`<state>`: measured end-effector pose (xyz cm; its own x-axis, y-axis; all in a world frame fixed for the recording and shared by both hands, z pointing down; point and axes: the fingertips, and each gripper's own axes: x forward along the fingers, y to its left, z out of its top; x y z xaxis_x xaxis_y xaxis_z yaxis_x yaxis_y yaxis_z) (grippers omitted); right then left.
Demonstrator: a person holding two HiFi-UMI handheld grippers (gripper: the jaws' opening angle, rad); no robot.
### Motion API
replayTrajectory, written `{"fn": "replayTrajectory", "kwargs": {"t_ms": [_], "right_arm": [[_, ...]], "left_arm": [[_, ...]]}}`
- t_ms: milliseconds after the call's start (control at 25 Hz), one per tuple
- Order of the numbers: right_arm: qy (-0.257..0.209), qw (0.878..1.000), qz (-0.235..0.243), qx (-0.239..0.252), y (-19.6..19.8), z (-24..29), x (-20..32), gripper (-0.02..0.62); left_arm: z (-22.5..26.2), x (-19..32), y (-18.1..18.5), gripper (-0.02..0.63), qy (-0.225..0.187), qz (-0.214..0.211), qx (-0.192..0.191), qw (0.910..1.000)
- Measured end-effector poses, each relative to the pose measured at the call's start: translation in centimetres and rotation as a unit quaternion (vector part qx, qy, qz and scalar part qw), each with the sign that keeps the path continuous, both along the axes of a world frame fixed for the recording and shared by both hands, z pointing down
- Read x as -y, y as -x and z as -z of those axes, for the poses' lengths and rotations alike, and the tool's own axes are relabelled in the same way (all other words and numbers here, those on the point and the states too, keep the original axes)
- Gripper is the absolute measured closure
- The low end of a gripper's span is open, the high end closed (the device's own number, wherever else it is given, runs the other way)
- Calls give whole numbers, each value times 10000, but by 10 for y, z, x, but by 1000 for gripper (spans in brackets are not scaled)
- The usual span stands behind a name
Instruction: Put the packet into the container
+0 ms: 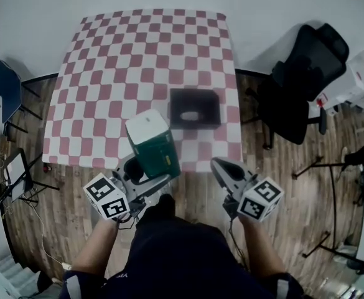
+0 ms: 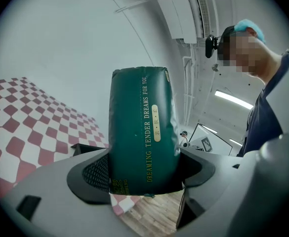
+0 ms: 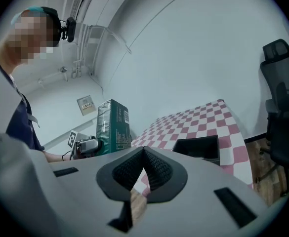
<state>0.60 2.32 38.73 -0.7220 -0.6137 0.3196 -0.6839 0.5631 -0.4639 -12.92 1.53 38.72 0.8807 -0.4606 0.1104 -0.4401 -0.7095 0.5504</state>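
The left gripper [image 1: 149,180] squeezes the bottom of the green packet [image 1: 154,143], at the lower middle of the frame. The right gripper [image 1: 222,167] is closed, holding nothing. The black container [image 1: 218,108] waits mid-frame on the counter [image 1: 138,55]. Held so low, the packet might tip and miss.

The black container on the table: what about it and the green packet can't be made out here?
Container contents: head view shows only a pale blur inside; right gripper view, its near wall hides the inside.
Packet lower end: head view, covered by the left gripper.
Packet's small bottom print: left gripper view, too blurred.
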Motion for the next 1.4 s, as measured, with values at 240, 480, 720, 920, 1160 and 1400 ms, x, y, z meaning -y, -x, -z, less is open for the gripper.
{"fn": "replayTrajectory", "kwargs": {"t_ms": [240,480,720,920,1160,1400], "right_arm": [[86,9993,-351,1,10,0,51,583],[138,9984,-544,-56,5,0,76,583],[209,9981,-587,11,-9,-5,88,583],[231,9983,-508,170,-32,-9,102,583],[301,9989,-173,314,-64,-19,126,583],[478,9975,-12,517,-94,-33,142,583]], "left_arm": [[-5,57,22,190,32,-211,-8,9998],[-8,91,24,190,20,-306,-2,9995],[-17,113,18,190,32,-267,162,9995],[-26,131,1,190,4,-137,438,9989],[-43,158,-31,190,-227,-113,1170,9928],[-64,188,-55,191,-443,-340,2060,9770]]}}
